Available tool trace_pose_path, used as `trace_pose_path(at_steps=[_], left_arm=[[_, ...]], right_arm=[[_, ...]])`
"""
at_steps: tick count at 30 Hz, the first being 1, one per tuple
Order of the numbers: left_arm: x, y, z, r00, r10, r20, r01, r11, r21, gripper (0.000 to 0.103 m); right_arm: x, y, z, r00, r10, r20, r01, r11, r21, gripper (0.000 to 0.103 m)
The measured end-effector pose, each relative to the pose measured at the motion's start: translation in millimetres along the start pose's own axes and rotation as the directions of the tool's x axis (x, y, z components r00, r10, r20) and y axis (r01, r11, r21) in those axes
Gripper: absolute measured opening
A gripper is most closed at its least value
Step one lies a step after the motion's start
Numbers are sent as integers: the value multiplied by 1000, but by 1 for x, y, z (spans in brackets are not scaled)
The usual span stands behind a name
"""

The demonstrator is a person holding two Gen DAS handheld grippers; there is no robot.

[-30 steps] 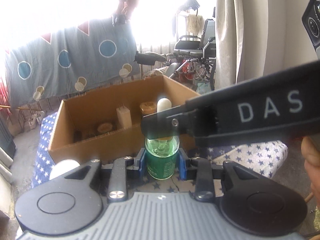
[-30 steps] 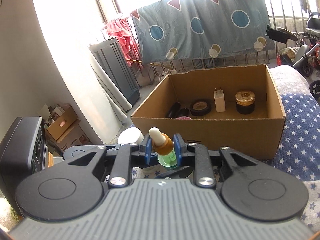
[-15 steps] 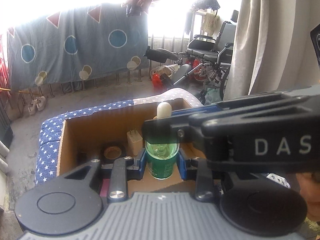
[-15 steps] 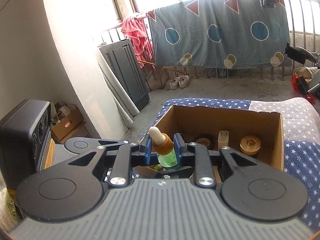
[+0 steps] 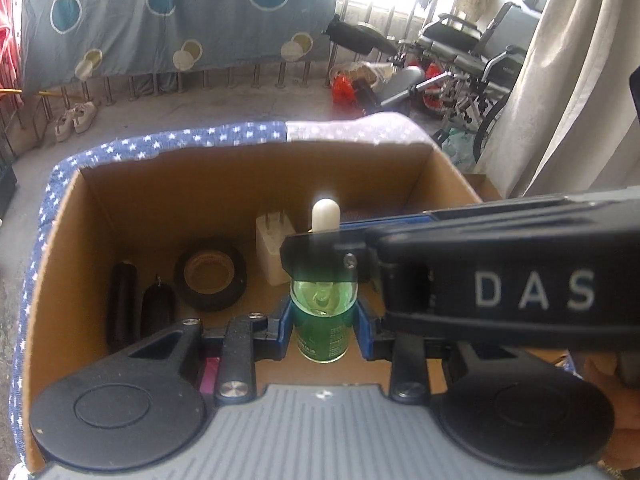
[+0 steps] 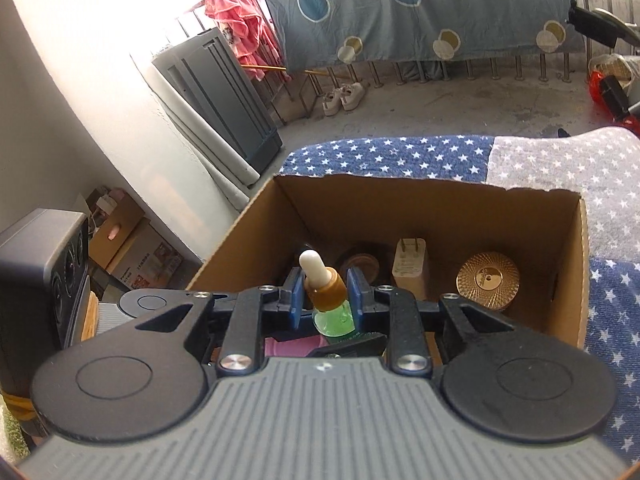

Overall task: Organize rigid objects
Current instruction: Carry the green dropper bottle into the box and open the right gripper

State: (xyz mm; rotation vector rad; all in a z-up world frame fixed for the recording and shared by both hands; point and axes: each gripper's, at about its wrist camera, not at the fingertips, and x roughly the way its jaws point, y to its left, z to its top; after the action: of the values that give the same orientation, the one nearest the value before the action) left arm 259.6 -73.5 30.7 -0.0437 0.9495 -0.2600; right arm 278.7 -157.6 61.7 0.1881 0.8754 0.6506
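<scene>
Left wrist view showed a green dropper bottle (image 5: pixel 322 328) standing upright between the blue-padded fingers (image 5: pixel 285 326) of the left gripper (image 5: pixel 323 330), which were clamped on its glass body. Above them, the right gripper (image 5: pixel 320 258) crossed in from the right, its fingers closed on the bottle's neck just under the white rubber bulb. In the right wrist view the same bottle (image 6: pixel 332 318) sat between the right gripper's (image 6: pixel 323 294) fingers (image 6: pixel 295 294), pinched at the amber collar, with the bulb leaning left above them.

The bottle hung over the open cardboard box (image 5: pixel 256 172), near its front wall. Beyond the left fingers, on the box floor, lay a roll of black tape (image 5: pixel 211 274) and, left of it, two dark cylindrical items (image 5: pixel 120 304). A white plug adapter (image 5: pixel 272 252) stood upright just behind the bottle. Right of the right fingers, a jar with a gold ribbed lid (image 6: pixel 488 280) stood deeper in the box, beside the adapter (image 6: pixel 410 266). Something pink (image 6: pixel 286 346) lay below the fingers; I could not tell what.

The box rested on a star-patterned blue cloth (image 6: pixel 384 154).
</scene>
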Motion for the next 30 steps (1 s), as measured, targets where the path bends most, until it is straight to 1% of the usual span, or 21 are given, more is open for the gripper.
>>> trace_pose_path(at_steps=[2,5,9,11,14,16,18,20,21,22,23,24,26,28,30], left_arm=[[8,3,-2,1000,4,-21,-4,1000,4,33],[16,9,-4,999,13,-49,-13,1000,3,33],[21,15,-5,997,29,-71,-29,1000,2,33],[19,17,-4,997,22,-73,-22,1000,1,33],[18,14,-3,997,31,-71,-29,999,33,36],[18,14,-2,997,33,-72,-30,999,41,37],[16,14,-2,997,27,-73,-25,999,32,41],[13,13,-3,998,16,-61,-14,999,32,50],[11,13,-4,998,11,-56,-9,999,34,53],[7,12,-5,999,8,-47,-6,999,39,59],[4,10,-6,999,8,-34,-6,999,47,64],[1,7,-6,1000,13,-20,-12,998,55,66],[-5,3,-10,1000,25,1,-25,997,68,74],[-14,0,-12,999,32,22,-34,996,78,77],[-24,-5,-14,998,34,45,-38,995,90,78]], right_arm=[[14,-14,-3,999,16,-28,-15,999,41,22],[30,-27,-9,998,33,-57,-29,997,71,22],[47,-31,-14,996,35,-86,-29,997,75,22],[55,-33,-15,994,34,-101,-26,997,74,22],[67,-35,-20,991,7,-131,2,998,66,22],[69,-36,-20,992,16,-126,-8,998,66,22],[70,-35,-20,991,16,-132,-7,998,68,22],[71,-33,-20,990,18,-140,-10,998,62,23],[71,-32,-21,990,17,-142,-8,998,64,24],[69,-31,-21,990,17,-142,-8,998,63,25],[69,-31,-21,991,19,-134,-11,998,60,26],[65,-30,-21,992,22,-125,-15,998,58,29],[57,-28,-22,994,23,-105,-16,998,67,34],[48,-27,-23,997,21,-79,-14,997,80,40],[33,-27,-26,999,23,-40,-18,995,101,42]])
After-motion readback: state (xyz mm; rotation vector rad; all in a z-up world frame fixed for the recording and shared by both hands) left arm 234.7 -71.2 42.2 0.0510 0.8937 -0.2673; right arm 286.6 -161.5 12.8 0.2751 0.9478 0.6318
